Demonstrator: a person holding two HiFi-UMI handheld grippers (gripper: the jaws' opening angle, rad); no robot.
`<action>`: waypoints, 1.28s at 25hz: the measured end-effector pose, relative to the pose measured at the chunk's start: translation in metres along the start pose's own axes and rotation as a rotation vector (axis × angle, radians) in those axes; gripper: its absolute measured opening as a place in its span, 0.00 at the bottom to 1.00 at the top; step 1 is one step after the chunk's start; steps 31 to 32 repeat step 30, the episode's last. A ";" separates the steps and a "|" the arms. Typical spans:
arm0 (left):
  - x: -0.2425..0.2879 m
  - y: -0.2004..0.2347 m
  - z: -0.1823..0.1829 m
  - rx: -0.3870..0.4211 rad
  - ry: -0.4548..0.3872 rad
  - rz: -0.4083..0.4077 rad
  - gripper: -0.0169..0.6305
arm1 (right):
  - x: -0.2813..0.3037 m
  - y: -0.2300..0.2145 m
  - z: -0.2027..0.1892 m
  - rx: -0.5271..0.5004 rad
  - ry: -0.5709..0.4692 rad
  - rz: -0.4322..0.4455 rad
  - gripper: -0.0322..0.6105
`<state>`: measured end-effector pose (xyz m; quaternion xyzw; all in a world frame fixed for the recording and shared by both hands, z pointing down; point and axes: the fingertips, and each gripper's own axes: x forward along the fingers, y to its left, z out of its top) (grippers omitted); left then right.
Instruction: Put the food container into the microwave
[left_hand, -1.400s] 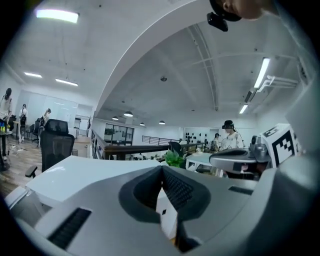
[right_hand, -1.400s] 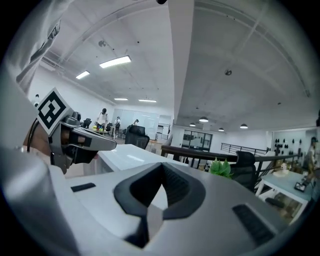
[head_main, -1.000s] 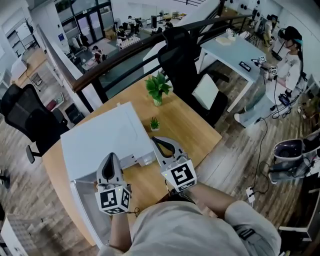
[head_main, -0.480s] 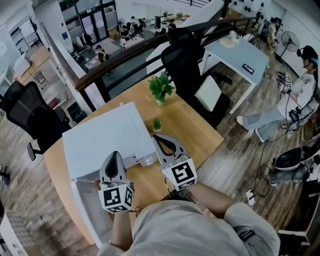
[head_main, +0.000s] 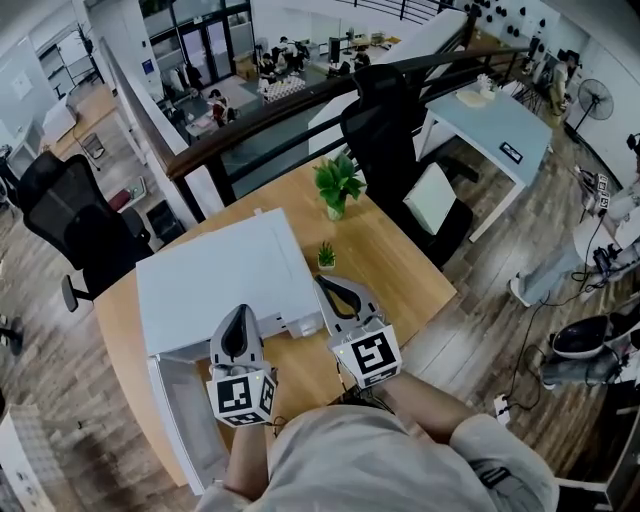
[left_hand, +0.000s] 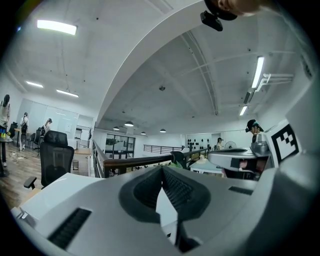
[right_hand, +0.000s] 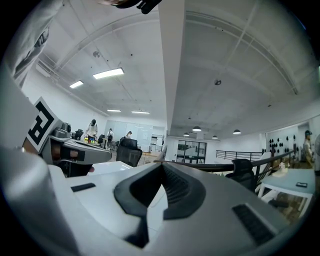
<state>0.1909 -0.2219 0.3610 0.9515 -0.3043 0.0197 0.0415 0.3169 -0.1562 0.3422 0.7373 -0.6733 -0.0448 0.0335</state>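
Observation:
A white microwave stands on the wooden table, and its door hangs open at the near left. No food container shows in any view. My left gripper is held over the microwave's front edge, shut, with nothing between its jaws. My right gripper hovers just right of the microwave, also shut and empty. In the left gripper view the left gripper points up toward the ceiling with its tips touching. The right gripper shows the same in its own view.
A large potted plant and a tiny one stand on the table behind the microwave. Black office chairs sit at the left and beyond the table. A pale blue desk lies at the far right, and a dark railing runs behind.
The head view has shifted a little, so the microwave and table sit slightly further right and lower. Both grippers stay shut in much the same spots.

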 end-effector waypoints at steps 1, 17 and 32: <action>0.000 0.000 0.001 0.000 0.000 0.000 0.04 | 0.000 0.000 0.000 0.002 0.000 0.002 0.05; -0.001 -0.005 0.002 -0.002 -0.008 -0.014 0.04 | -0.002 0.005 0.000 -0.003 0.022 0.038 0.05; -0.006 -0.008 0.002 -0.004 -0.009 -0.025 0.04 | -0.010 0.007 0.006 -0.030 0.028 0.037 0.05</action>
